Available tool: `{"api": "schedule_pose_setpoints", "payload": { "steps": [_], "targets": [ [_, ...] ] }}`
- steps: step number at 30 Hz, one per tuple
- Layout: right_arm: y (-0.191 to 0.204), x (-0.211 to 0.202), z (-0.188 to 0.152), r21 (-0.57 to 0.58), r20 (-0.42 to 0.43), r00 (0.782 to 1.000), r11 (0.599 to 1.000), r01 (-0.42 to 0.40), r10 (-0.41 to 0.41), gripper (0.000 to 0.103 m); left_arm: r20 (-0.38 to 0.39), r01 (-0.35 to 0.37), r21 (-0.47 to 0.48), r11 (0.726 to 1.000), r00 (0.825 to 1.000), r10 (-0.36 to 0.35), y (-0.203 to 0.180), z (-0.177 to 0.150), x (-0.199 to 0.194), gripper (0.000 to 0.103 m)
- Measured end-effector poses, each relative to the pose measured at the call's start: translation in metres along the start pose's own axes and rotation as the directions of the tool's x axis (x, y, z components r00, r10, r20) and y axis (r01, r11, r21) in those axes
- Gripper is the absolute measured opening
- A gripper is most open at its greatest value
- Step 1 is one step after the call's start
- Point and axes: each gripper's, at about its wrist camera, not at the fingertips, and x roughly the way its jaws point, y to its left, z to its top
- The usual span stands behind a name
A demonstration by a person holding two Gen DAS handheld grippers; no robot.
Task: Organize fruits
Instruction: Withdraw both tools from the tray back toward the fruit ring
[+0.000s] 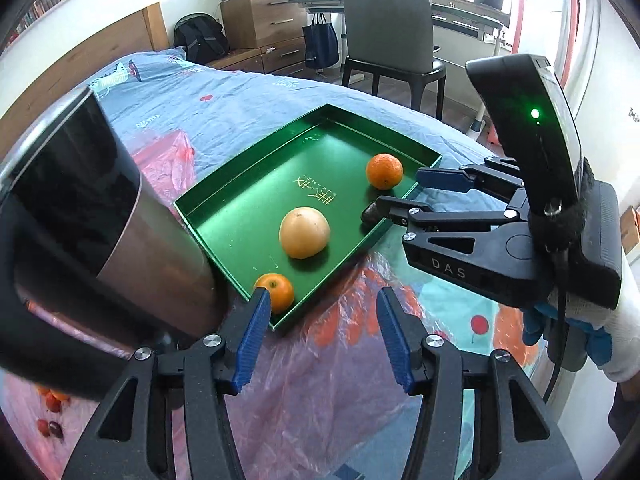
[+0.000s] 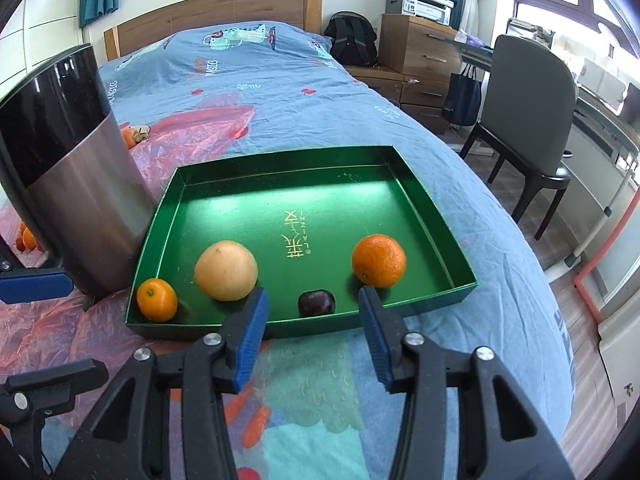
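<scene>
Holding two oranges, one grapefruit, one plum

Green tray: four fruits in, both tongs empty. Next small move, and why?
Probably swing the left tongs back toward the loose fruit beside the steel bin; the green tray has room, and both tongs stand open, holding nothing.

Home bedroom, bed, desk chair

Steel bin beside blue bedspread; grey chair, backpack, printer beyond.
</scene>
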Motion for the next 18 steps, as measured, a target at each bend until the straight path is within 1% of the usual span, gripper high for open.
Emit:
{"api": "schedule_pose_setpoints", "payload": {
  "steps": [2, 5, 14, 18],
  "targets": [
    [0.004, -0.012, -0.004, 0.005, 0.008, 1.0, 1.0, -0.004, 0.004, 0.057, 0.005, -0.001, -0.007, 1.0, 1.0, 0.001, 0.001, -0.008, -0.012, 0.052],
    [0.012, -0.03, -0.009, 0.01, 0.019, 1.0, 1.0, -0.006, 0.006, 0.061, 0.011, -0.011, -0.021, 1.0, 1.0, 0.011, 0.005, -0.022, -0.028, 0.053],
    [0.044, -0.081, -0.029, -0.003, 0.047, 0.998, 0.999, -0.039, 0.039, 0.062, 0.021, -0.067, -0.087, 0.994, 0.997, 0.069, 0.025, -0.065, -0.077, 0.054],
    [0.062, -0.104, -0.038, -0.023, 0.064, 0.996, 0.998, -0.062, 0.063, 0.062, 0.035, -0.102, -0.12, 0.988, 0.994, 0.107, 0.036, -0.084, -0.101, 0.054]
  ]
}}
